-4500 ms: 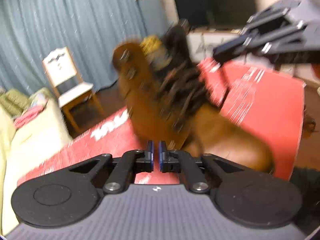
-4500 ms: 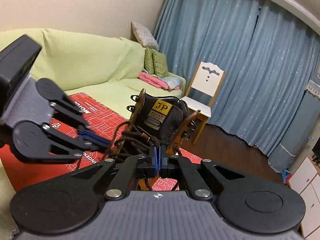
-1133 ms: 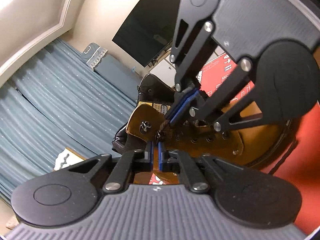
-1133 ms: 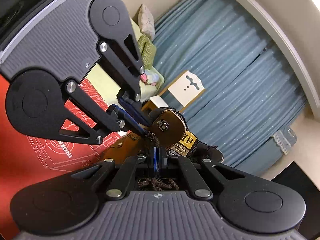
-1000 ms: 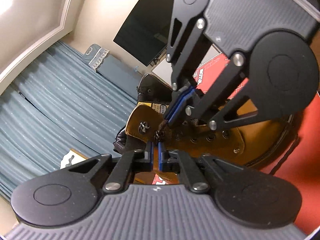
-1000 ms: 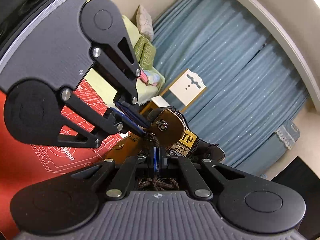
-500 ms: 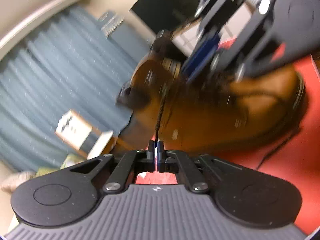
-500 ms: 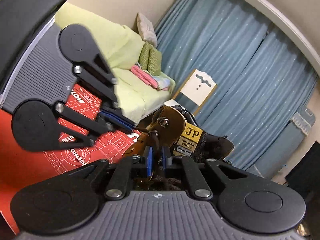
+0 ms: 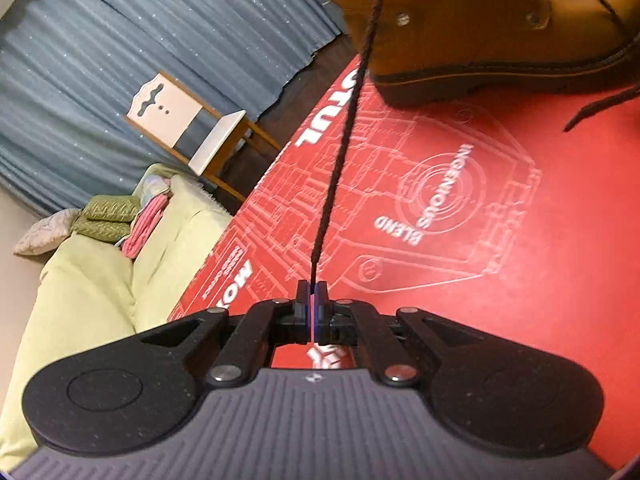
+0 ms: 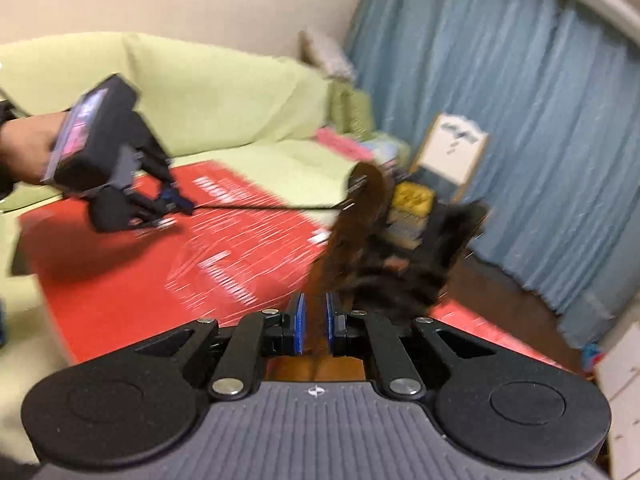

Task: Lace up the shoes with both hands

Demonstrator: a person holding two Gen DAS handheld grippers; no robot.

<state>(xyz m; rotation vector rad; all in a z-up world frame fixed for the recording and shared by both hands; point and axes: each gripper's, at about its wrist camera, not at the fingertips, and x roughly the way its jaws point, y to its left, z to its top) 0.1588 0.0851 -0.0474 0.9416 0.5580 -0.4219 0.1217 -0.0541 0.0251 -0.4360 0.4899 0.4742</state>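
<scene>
Writing: the red mat carries white print; in the left wrist view "INGENIOUS BLEND" reads around a ring emblem, with "MO…" and "…TUL" as partial block letters near its edge. A white line drawing fills the space between. In the right wrist view the print is motion-blurred and unreadable. A yellow tag on the boot tongue is too blurred to read.

Task item: tan leather boot stands on the far part of the mat, dark sole down. Dark lace runs taut from the boot's upper down to the left gripper. A loose lace end lies on the mat, right of the boot.

Left gripper: fingers closed fully, pinching the lace end between the pads. In the right wrist view it sits at the left, held by a hand, lace stretched level to the boot.

Right gripper: fingers partly apart, blue pads visible; the boot's brown upper shows in the gap, blurred, contact cannot be told.

Room: mat lies on a worktop; pale green sofa with cushions and folded pink cloth; white-backed wooden chair; blue curtains; dark floor.
</scene>
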